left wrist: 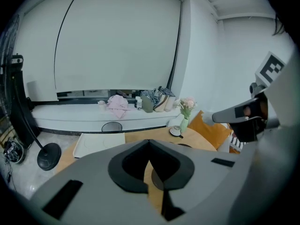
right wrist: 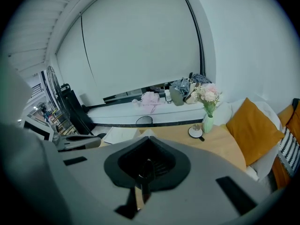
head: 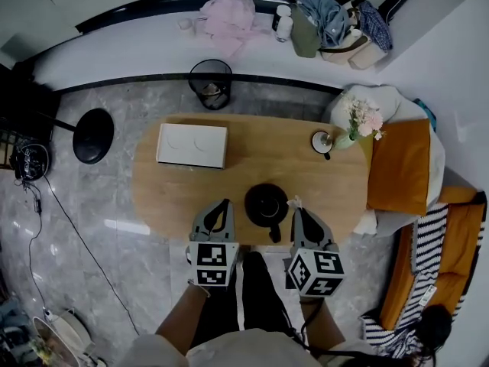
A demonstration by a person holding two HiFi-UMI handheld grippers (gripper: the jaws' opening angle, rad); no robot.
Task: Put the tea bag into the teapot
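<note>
While the black teapot (head: pixel 266 203) sits near the wooden desk's (head: pixel 260 140) front edge, right hand-held gripper (head: pixel 297 211) beside it, jaws pinching a white tea bag (head: pixel 293 201), left hand-held gripper (head: pixel 226 205) on the teapot's other side, jaws together, empty

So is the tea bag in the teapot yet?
Out. The tea bag sticks out from the shut right gripper, beside the black teapot.

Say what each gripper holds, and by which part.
The right gripper pinches the tea bag by one end; the rest pokes past its tips. The left gripper holds nothing.
</note>
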